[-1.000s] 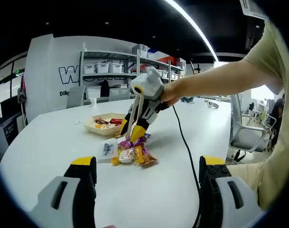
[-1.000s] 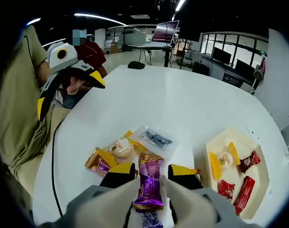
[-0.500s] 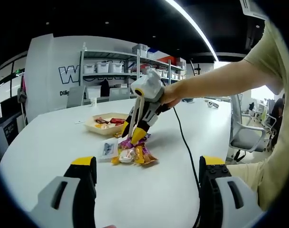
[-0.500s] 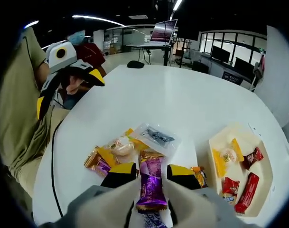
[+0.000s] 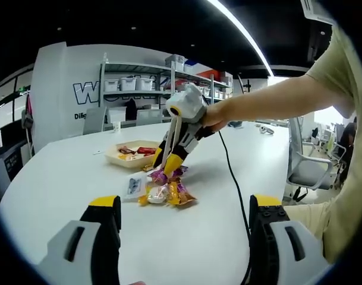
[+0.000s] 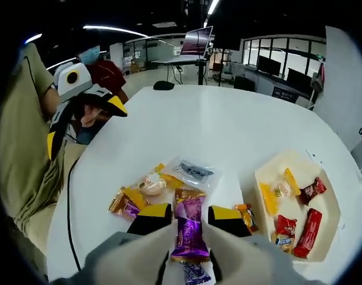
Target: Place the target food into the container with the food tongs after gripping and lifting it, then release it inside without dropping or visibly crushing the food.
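**A:** On the big white table (image 6: 228, 124) everything was laid out, biggest thing first. The beige tray (image 6: 329, 205) was seen off to the right in the right gripper view, with red-wrapped sweets, a yellow one and a clear-wrapped one already lying in it. In the left gripper view the same tray (image 5: 116, 157) was placed farther back on the table, beyond the heap of loose snacks (image 5: 166, 193).

**B:** And the grippers?

**A:** The right gripper (image 6: 189, 218) was seen pinched on a purple candy wrapper (image 6: 188, 228), the wrapper being squeezed between the two yellow-tipped jaws. From the left gripper view that gripper (image 5: 164, 166) was angled down over the heap, with the purple candy (image 5: 159, 175) caught at its tips, just above the other packets. Whether it was touching the pile couldn't be told.

**B:** Left one?

**A:** The left gripper (image 5: 183, 222) was held spread wide, nothing between the jaws, low over bare table. In the right gripper view it (image 6: 88, 110) was spotted at the far left, close to the person's body.

**B:** Smaller stuff?

**A:** A clear packet (image 6: 192, 172) with dark contents was lying beside an orange-and-yellow wrapped piece (image 6: 126, 202), both left on the table near the jaws, well apart from the tray.
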`<act>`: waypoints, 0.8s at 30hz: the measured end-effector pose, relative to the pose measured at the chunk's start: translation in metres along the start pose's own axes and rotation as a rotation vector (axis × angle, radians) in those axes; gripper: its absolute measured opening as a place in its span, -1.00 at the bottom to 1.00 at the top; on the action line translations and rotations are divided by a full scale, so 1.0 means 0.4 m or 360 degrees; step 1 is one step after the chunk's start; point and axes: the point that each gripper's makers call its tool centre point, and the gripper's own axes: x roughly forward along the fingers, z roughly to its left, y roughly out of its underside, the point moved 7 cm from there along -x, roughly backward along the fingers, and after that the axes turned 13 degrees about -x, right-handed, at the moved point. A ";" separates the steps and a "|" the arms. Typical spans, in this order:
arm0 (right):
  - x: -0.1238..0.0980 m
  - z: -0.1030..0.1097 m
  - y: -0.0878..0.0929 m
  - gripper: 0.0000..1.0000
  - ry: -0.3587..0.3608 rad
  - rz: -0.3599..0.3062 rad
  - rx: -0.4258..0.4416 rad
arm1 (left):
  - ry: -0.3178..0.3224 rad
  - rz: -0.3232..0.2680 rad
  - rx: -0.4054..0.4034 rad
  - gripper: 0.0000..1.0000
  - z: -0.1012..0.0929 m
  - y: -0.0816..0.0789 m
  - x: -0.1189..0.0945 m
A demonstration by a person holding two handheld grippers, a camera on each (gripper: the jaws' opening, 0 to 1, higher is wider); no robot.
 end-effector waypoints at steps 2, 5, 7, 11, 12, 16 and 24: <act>-0.007 -0.002 -0.003 -0.60 0.0010 0.0010 0.0000 | 0.0000 0.0003 0.0007 0.74 -0.001 -0.001 0.000; -0.021 -0.005 -0.010 -0.60 0.0026 0.0009 0.0021 | 0.0001 -0.0004 0.0005 0.75 -0.002 -0.004 0.001; -0.026 -0.006 -0.015 -0.60 0.0033 0.0010 0.0023 | 0.0002 -0.0006 0.0005 0.75 -0.004 -0.005 0.001; -0.040 -0.010 -0.022 -0.60 0.0056 0.0011 0.0046 | 0.0005 -0.0031 -0.0022 0.76 -0.006 -0.011 0.001; -0.043 -0.011 -0.024 -0.60 0.0064 0.0015 0.0044 | 0.0004 -0.0035 -0.0023 0.77 -0.006 -0.012 0.001; -0.056 -0.020 -0.028 -0.60 0.0095 0.0016 0.0060 | 0.0000 -0.0041 -0.0025 0.77 -0.004 -0.016 0.000; -0.081 -0.043 -0.054 -0.60 0.0152 0.0021 0.0083 | 0.0001 -0.0075 -0.0069 0.80 -0.003 -0.023 -0.001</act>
